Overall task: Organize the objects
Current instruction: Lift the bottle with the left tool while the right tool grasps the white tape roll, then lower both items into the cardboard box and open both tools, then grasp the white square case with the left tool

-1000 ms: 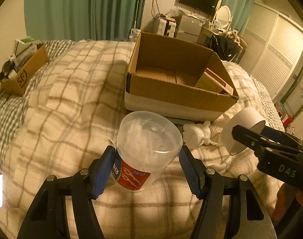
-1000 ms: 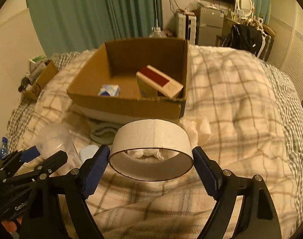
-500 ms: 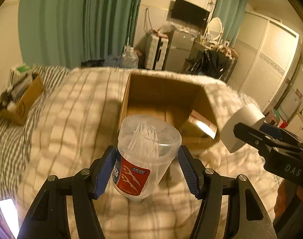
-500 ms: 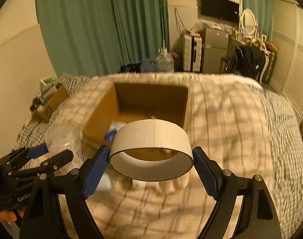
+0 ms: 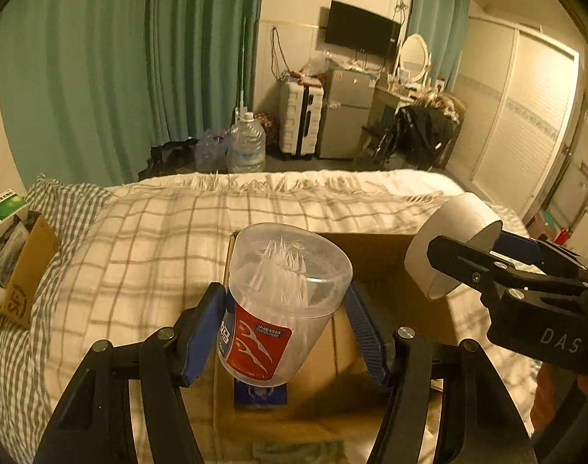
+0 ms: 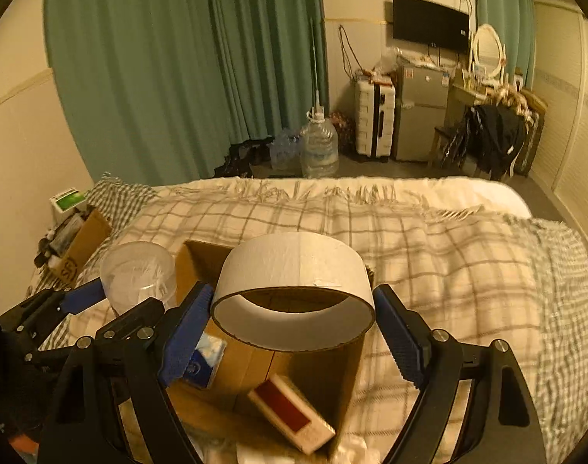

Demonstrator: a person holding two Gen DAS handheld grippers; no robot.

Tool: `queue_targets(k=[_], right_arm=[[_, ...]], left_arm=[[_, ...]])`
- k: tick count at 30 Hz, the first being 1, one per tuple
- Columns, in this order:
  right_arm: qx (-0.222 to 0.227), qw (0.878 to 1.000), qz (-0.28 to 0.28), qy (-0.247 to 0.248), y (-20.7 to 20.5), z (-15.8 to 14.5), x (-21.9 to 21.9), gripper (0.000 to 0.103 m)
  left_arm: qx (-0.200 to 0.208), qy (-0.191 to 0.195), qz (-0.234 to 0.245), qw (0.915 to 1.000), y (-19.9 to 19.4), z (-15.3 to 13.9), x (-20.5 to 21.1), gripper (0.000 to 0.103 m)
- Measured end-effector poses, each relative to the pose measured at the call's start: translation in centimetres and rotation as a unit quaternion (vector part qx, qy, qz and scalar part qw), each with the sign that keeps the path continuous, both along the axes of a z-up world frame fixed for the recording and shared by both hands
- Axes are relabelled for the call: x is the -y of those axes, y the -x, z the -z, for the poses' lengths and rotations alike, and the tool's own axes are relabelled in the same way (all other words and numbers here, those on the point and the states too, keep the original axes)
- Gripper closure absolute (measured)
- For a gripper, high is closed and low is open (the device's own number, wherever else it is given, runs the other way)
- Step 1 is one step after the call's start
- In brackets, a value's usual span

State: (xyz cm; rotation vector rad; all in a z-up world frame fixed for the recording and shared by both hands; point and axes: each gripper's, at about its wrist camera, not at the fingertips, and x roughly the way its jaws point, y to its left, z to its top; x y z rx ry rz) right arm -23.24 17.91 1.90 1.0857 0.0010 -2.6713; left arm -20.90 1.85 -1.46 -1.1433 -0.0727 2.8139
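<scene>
My left gripper (image 5: 284,332) is shut on a clear plastic floss-pick jar (image 5: 282,297) with a red label, held above the open cardboard box (image 5: 386,255). My right gripper (image 6: 292,336) is shut on a wide white tape roll (image 6: 294,294), held over the same box (image 6: 251,363). The right gripper with the tape roll (image 5: 448,247) shows at the right of the left wrist view. The jar (image 6: 137,274) and left gripper show at the left of the right wrist view. In the box lie a red-and-white carton (image 6: 292,417) and a blue packet (image 6: 205,359).
The box sits on a bed with a plaid blanket (image 5: 139,239). A small cardboard box of clutter (image 5: 19,266) stands at the bed's left edge. Beyond the bed's far end are water bottles (image 5: 247,143), a suitcase (image 5: 299,120) and a small fridge (image 5: 346,112).
Both grippers rose and moved forward with their objects, from in front of the box to above its opening. The view now looks across the bed into the room.
</scene>
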Motion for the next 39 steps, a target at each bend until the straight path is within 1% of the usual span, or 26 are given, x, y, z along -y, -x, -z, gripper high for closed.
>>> queue_targets(k=[3,6,8,9,10,12,15,19,22,25,30,35,38,39], right_arm=[[-0.002,1.0,-0.001,0.012,0.9,1.4,-0.4,0.019],[-0.002,0.999,-0.006,0.034,1.3,1.9,-1.1,0.018],[-0.008,0.999,-0.006,0.035,1.1,1.6,-1.6,0.017],[-0.018,0.999,0.0,0.032,0.6,1.2,-1.9,0.014],[-0.025,0.999,0.007,0.027,0.1,0.8,-2.1,0.012],[-0.036,0.999,0.013,0.024,-1.0,-0.3,-2.7,0.011],[-0.045,0.999,0.022,0.017,-3.3,-1.8,-3.7,0.011],[-0.059,0.997,0.042,-0.014,-7.3,-3.0,-4.9,0.011],[-0.054,0.997,0.05,-0.023,-10.6,-2.9,-5.4,0.011],[-0.043,0.998,0.04,-0.024,-13.0,-1.7,-5.4,0.011],[-0.01,0.998,0.021,-0.054,-15.7,2.4,-3.5,0.011],[0.041,0.996,-0.013,-0.076,-16.0,7.2,-1.2,0.011],[0.065,0.995,-0.02,-0.08,-15.4,9.1,-0.5,0.011],[0.07,0.994,-0.024,-0.083,-15.4,9.6,-0.3,0.011]], left_arm=[[-0.001,-0.009,0.006,0.9999,1.1,1.2,-0.1,0.038],[0.003,-0.022,0.006,0.9997,1.7,1.9,-0.2,0.035],[0.002,-0.024,0.008,0.9997,1.6,1.8,-0.5,0.025],[0.001,-0.021,0.005,0.9998,1.4,1.6,-0.6,0.015],[-0.004,-0.018,0.005,0.9998,1.1,1.5,-0.6,0.011],[-0.013,-0.007,0.003,0.9999,0.1,0.9,-0.7,0.009],[-0.015,0.009,-0.006,0.9998,-1.6,0.0,-0.4,0.009],[-0.023,0.002,-0.025,0.9994,-5.3,-1.0,0.7,0.009],[-0.026,0.001,-0.041,0.9988,-8.4,-1.0,1.3,0.009],[-0.022,0.016,-0.055,0.9981,-11.1,0.2,1.6,0.009],[0.005,0.032,-0.065,0.9973,-13.6,3.4,1.6,0.009],[0.031,0.051,-0.072,0.9956,-14.5,7.1,1.5,0.009],[0.077,0.04,-0.063,0.9943,-14.5,10.2,1.2,0.009],[0.096,0.036,-0.057,0.9931,-14.2,11.3,1.1,0.011]])
